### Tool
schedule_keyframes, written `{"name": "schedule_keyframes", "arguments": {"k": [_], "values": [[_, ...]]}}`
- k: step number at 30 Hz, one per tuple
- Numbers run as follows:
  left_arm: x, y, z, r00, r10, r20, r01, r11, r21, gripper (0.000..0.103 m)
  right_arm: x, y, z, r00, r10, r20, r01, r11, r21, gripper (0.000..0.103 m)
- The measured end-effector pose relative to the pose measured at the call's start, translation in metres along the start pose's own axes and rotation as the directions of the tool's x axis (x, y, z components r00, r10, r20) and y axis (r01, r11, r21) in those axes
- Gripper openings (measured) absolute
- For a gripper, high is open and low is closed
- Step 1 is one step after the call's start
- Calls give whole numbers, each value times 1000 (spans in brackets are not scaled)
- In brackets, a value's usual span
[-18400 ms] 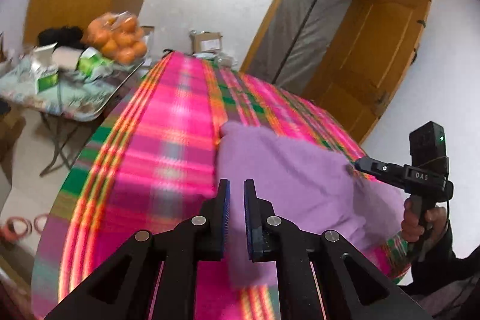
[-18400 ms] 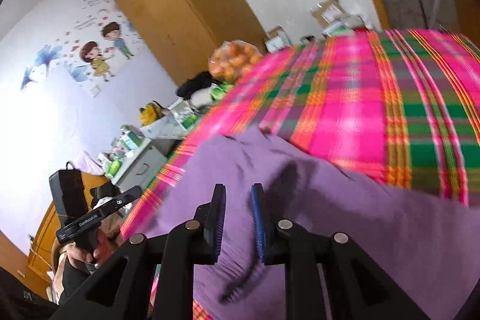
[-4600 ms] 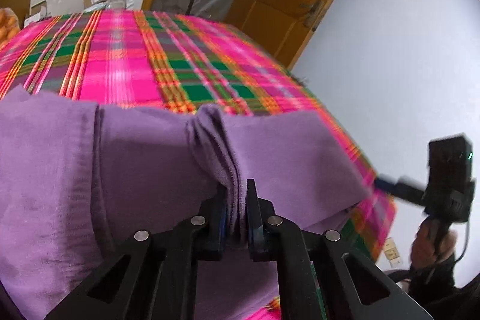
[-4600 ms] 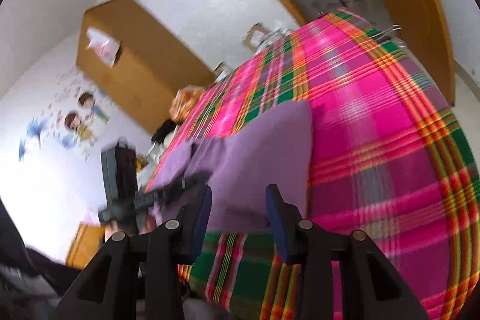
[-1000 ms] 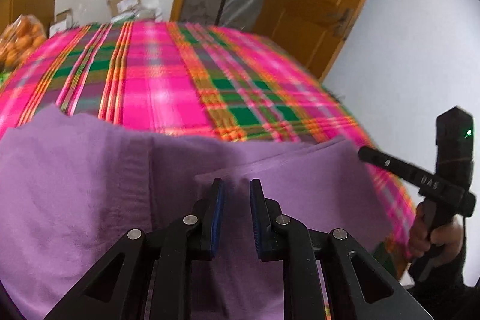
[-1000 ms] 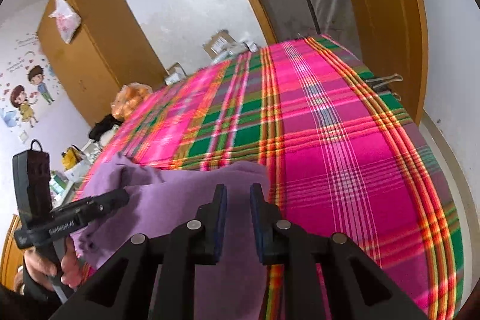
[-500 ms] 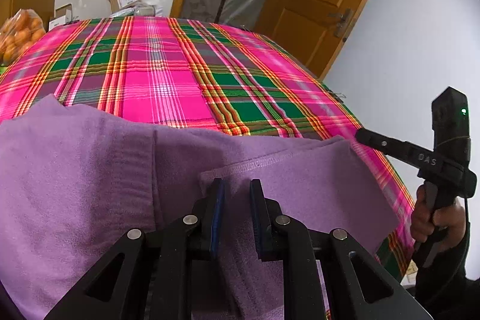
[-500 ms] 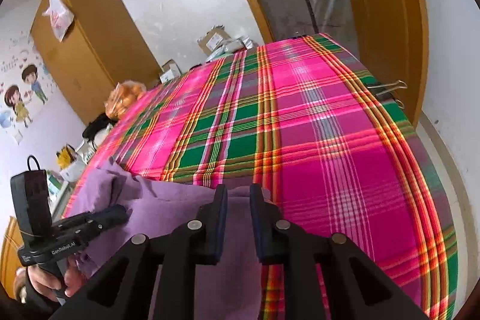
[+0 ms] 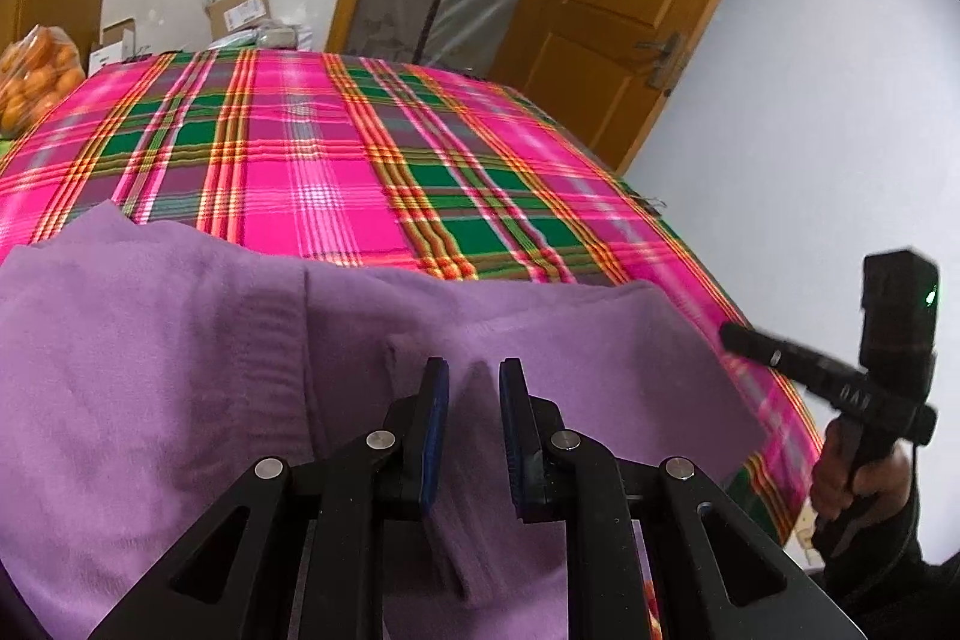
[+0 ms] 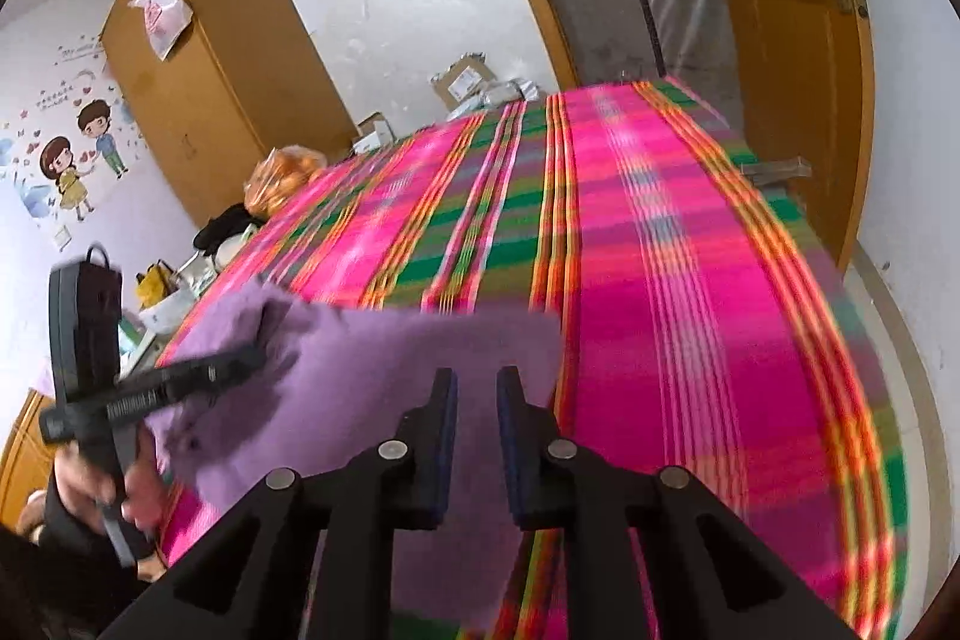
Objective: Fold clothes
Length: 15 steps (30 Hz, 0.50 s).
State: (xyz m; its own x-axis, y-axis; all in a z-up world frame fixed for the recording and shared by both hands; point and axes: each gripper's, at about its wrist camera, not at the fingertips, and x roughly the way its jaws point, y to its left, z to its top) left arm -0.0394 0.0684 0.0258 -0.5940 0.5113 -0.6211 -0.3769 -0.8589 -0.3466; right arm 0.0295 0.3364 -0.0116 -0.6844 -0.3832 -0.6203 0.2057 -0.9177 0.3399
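Now the purple garment (image 9: 180, 400) has been released, lying layered on the plaid bedspread (image 9: 312, 172).
Left gripper (image 9: 474, 388) and right gripper (image 10: 476, 391), earlier pinching cloth, are held slightly parted and empty; another fold may remain.

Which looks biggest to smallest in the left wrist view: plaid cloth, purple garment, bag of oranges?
1. Plaid cloth and purple garment: too close to call; nearness enlarges the garment.
2. Bag of oranges, smallest, partly cut off.

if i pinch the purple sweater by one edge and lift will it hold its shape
Probably not: the purple sweater lies in soft folds and creases, so it would likely droop. Its fuzzy knit should grip the fingers rather than slip. It may drag on the plaid cloth.
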Motion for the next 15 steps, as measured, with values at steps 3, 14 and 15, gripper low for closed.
{"name": "schedule_keyframes", "arguments": {"k": [3,14,15], "values": [[2,-3,-7,1000,-7,-11,7,1000,19,18,2,1,-16,1000,-17,-25,17,1000,-8,15],[-12,-11,-30,1000,4,2,-4,997,83,18,-14,23,-47,998,-59,38,64,984,-166,17],[-11,-11,-32,1000,12,0,-12,996,91,18,-13,24,-48,997,-63,42,70,983,-170,17]]}}
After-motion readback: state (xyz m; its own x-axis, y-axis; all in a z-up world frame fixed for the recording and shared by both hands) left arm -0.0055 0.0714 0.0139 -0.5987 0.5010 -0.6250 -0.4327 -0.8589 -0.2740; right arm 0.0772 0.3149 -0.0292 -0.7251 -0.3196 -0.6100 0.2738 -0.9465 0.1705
